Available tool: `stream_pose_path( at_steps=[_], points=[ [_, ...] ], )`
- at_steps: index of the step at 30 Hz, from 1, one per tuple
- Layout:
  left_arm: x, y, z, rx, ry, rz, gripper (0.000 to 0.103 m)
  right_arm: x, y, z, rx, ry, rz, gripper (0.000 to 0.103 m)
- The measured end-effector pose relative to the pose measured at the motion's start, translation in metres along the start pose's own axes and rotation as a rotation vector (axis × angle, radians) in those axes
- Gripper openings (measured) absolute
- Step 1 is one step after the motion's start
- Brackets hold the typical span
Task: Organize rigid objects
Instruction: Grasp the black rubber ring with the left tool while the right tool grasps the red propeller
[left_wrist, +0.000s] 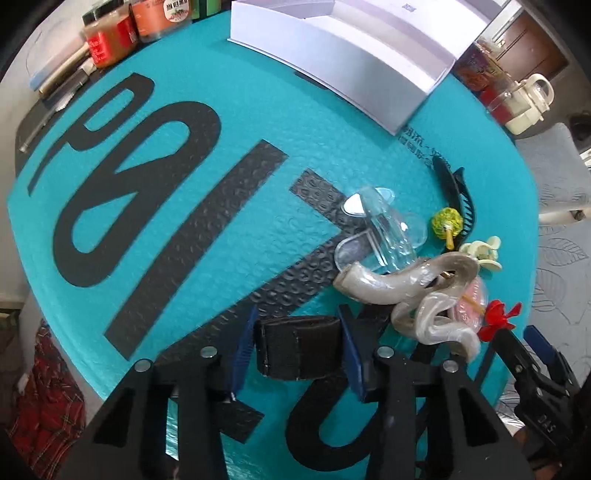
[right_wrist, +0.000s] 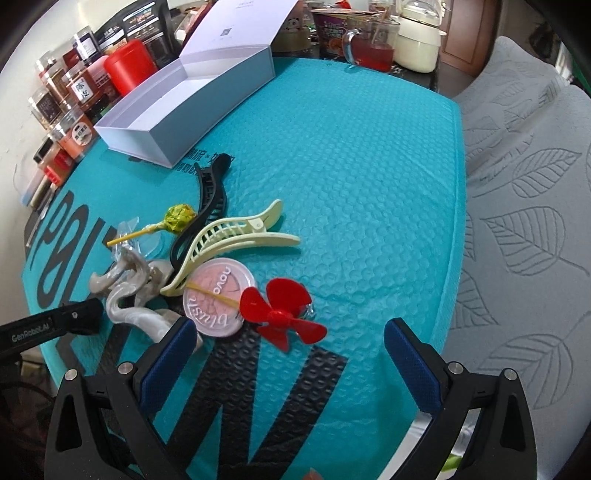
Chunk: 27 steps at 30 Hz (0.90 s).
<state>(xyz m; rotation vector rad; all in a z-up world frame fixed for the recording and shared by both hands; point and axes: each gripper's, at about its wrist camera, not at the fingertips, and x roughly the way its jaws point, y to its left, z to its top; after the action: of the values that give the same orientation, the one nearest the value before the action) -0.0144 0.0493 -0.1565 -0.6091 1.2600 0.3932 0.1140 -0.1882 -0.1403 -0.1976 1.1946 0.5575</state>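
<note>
Left claw (left_wrist: 297, 328) is clenched on a black block (left_wrist: 299, 354), one blue pad against each short end, low over the teal mat (left_wrist: 229, 122) at 6 o'clock in the left wrist view. Right claw (right_wrist: 291, 362) is released, jaws wide, nothing between the pads, and the red propeller (right_wrist: 280, 317) lies just ahead of its tips.

Handling, my guess:
- The block looks small, light and stiff, with a matte, maybe cloth-covered face, so slip is unlikely. The end-to-end hold seems fine.
- The propeller is thin, light plastic with bendy blades. Take it at the hub, not by a blade.
- The blush compact (right_wrist: 219, 299) touching it is flat and smooth, so pinch it across the rim.

The likely target is the open white box (right_wrist: 192, 107) at 11 o'clock on the mat in the right view, well apart from both claws.

Views:
- Only the left view shows the block and the grip on it.
- It also shows the clear clip (left_wrist: 384, 229) more plainly.
- The right view shows the tangle at 9 o'clock properly: cream clip (right_wrist: 236, 240) lying over the black clip (right_wrist: 210, 192), the lollipop (right_wrist: 179, 218) and the grey marbled clip (right_wrist: 129, 295).
- It also shows the box is empty where visible.
- One finger of the left claw enters the right view at 9 o'clock, but the block is out of sight there.
</note>
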Motion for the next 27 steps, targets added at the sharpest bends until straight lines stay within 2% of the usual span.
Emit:
stream_pose_path(
  at_steps=[7,8,10,12,14,16,18,22,27],
  points=[
    [-0.006,-0.001,-0.007,-0.015,-0.013,-0.013,0.042,0.007,-0.003,0.008,-0.012,-0.01,0.017,0.103],
    [-0.01,-0.003,-0.01,-0.01,-0.015,-0.006,0.042,0.009,-0.004,0.01,-0.011,-0.007,0.024,0.101],
    [-0.015,-0.006,-0.012,-0.003,-0.025,0.006,0.042,0.013,-0.006,0.01,-0.013,0.0,0.027,0.089],
    [-0.018,-0.009,-0.01,-0.003,-0.028,0.01,0.042,0.021,-0.007,0.01,-0.023,0.027,0.032,0.072],
    [-0.018,-0.011,-0.011,-0.007,-0.026,0.012,0.042,0.024,-0.01,0.009,-0.018,0.034,0.068,0.071],
    [-0.018,-0.012,-0.012,-0.011,-0.021,0.017,0.042,0.023,-0.012,0.009,-0.024,0.025,0.084,0.065],
    [-0.016,-0.014,-0.013,-0.017,-0.018,0.021,0.042,0.022,-0.013,0.008,-0.048,0.012,0.118,0.049],
    [-0.021,-0.019,-0.014,-0.023,-0.023,0.042,0.042,0.02,-0.012,0.008,-0.076,0.017,0.154,0.046],
    [-0.036,-0.022,-0.015,-0.031,-0.057,0.06,0.042,0.019,-0.02,0.007,-0.041,0.023,0.204,0.046]
  ],
)
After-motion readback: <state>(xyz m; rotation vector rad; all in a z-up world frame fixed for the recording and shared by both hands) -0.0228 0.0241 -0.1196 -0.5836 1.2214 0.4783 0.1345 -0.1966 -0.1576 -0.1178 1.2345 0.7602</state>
